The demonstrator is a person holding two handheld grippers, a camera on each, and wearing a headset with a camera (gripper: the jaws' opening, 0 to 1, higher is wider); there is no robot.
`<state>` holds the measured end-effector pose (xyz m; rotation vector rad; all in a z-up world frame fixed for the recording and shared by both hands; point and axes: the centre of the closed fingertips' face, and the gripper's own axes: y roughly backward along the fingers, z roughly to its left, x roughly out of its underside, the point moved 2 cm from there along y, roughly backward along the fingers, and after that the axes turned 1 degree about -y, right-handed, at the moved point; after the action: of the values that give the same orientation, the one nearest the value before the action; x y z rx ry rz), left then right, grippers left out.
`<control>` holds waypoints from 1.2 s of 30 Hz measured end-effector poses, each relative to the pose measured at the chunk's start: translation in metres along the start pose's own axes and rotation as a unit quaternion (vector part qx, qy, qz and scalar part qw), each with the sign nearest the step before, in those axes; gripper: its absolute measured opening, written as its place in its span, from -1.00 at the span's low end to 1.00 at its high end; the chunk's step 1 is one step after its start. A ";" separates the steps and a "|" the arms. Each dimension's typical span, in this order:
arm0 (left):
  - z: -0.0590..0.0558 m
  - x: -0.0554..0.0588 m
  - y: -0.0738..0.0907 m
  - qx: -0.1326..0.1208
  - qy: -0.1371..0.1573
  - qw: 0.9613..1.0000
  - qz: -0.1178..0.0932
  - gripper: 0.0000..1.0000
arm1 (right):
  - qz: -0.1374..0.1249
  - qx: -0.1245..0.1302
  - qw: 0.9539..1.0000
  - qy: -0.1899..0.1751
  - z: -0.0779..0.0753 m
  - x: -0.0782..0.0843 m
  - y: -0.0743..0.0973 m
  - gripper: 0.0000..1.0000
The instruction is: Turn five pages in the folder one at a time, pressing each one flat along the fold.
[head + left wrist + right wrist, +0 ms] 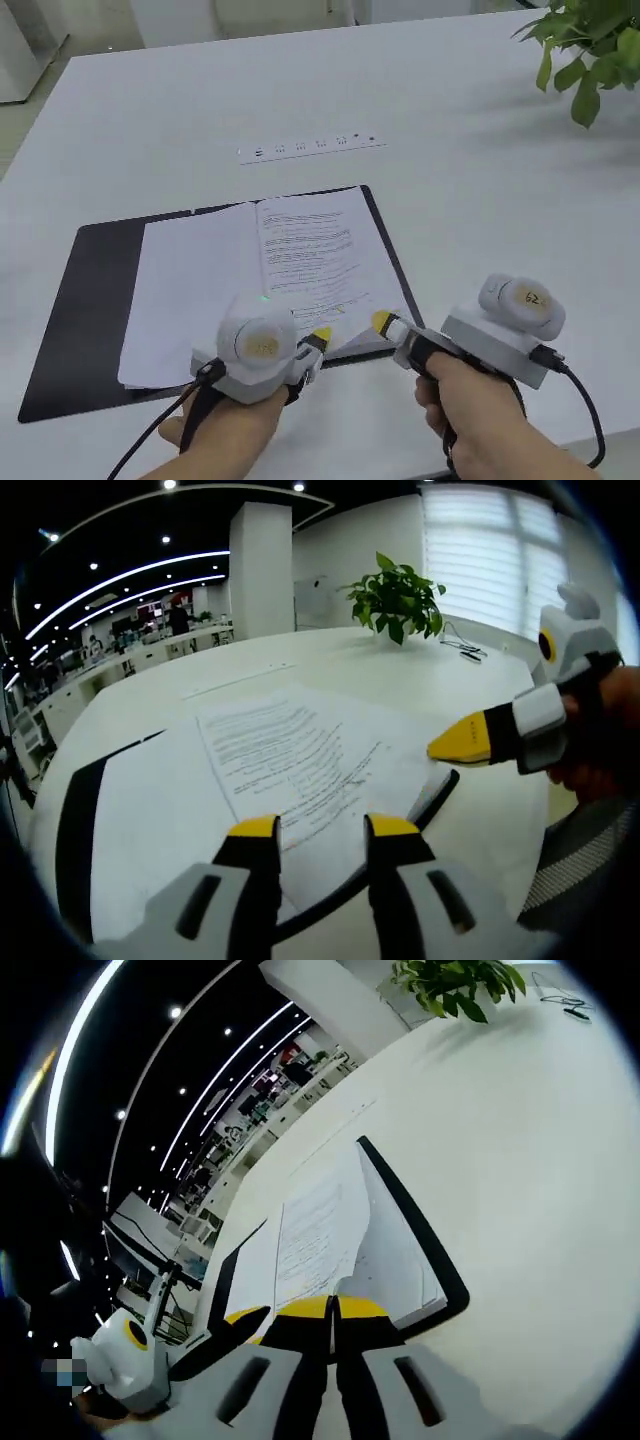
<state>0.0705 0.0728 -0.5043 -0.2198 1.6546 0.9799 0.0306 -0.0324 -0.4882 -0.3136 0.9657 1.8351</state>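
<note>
A black folder [90, 300] lies open on the white table, with a blank sheet [190, 290] on the left and a printed page [310, 250] on the right. My right gripper [383, 322] is shut at the printed page's near right corner. In the right gripper view that page [315, 1230] curls up off the stack right above the shut tips [330, 1308]. My left gripper [315, 340] hovers open over the folder's near edge by the fold. Its jaws [322, 830] stand apart above the printed page [290, 750], with the right gripper [465, 742] close on its right.
A white socket strip [310, 147] is set into the table beyond the folder. A potted plant [590, 50] stands at the far right corner. The table's near edge runs just under both hands. A cable [460, 650] lies near the plant.
</note>
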 end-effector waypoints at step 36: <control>0.156 0.017 0.153 -0.130 0.076 0.987 -0.049 -0.21 | 0.061 -0.113 0.952 0.279 0.175 0.071 -0.057 -1.00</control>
<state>0.0847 0.2836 -0.4466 -0.5583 1.6334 1.1241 0.0818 0.1526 -0.4440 -0.9723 1.1698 2.0179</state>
